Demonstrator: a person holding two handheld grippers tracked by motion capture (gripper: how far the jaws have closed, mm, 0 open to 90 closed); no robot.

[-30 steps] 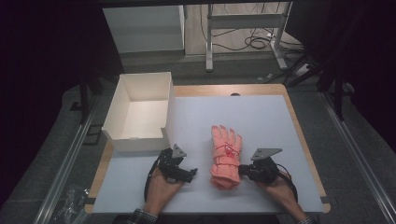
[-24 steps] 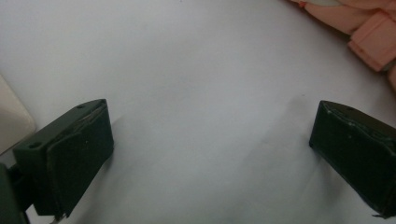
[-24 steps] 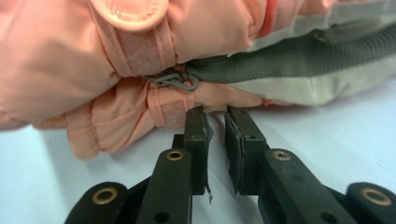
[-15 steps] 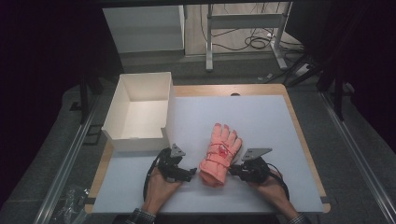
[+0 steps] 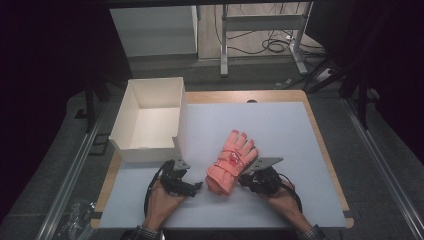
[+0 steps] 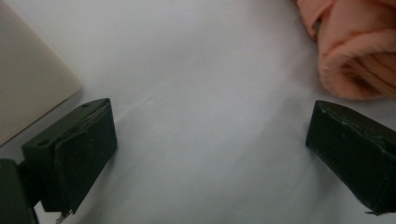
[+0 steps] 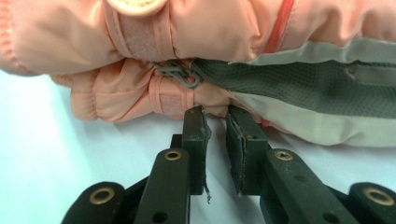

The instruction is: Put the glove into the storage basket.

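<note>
A pair of pink gloves (image 5: 232,162) is laid on the worktop (image 5: 280,125), right of the white box (image 5: 150,120). The right tool (image 7: 215,122), nearly together, is pressed against the gloves' edge, nothing clamped; the left tool (image 6: 210,154) is spread apart beside their cuff.

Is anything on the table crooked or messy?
Only a little. The pair of salmon-pink padded gloves, stacked one on the other, lies slanted across the pale blue table mat, not square to its edges. The open white cardboard box also hangs past the mat's left edge. Nothing looks spilled or torn.
</note>
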